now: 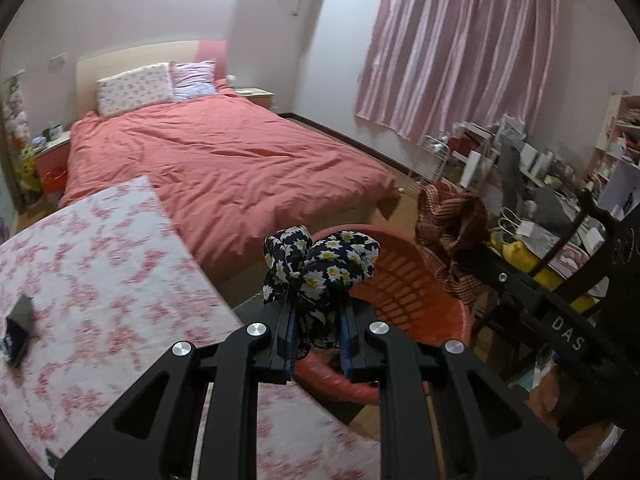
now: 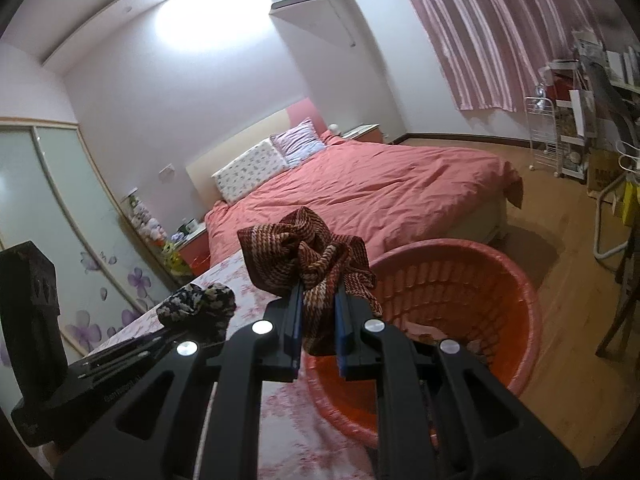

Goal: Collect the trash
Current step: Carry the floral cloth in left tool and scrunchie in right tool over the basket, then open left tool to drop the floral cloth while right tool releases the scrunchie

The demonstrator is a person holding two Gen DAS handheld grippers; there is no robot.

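Floral cloth (image 1: 320, 264) clamped in left gripper (image 1: 318, 336) fingers, striped cloth (image 2: 308, 256) in right gripper (image 2: 318, 332) fingers; both held above red basket (image 2: 500, 280) for dropping.

Basket (image 2: 480, 280) beside table (image 1: 100, 272), bed (image 1: 224, 160) behind, shelves (image 1: 616, 140) right.

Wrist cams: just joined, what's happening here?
A person is working with a hand-held gripper in each hand. The left hand-held gripper is shut on a dark daisy-print cloth; the right hand-held gripper is shut on a red-brown striped cloth. Both bundles are held up at the rim of the orange basket, beside the floral-covered table. Neither has been dropped in yet.
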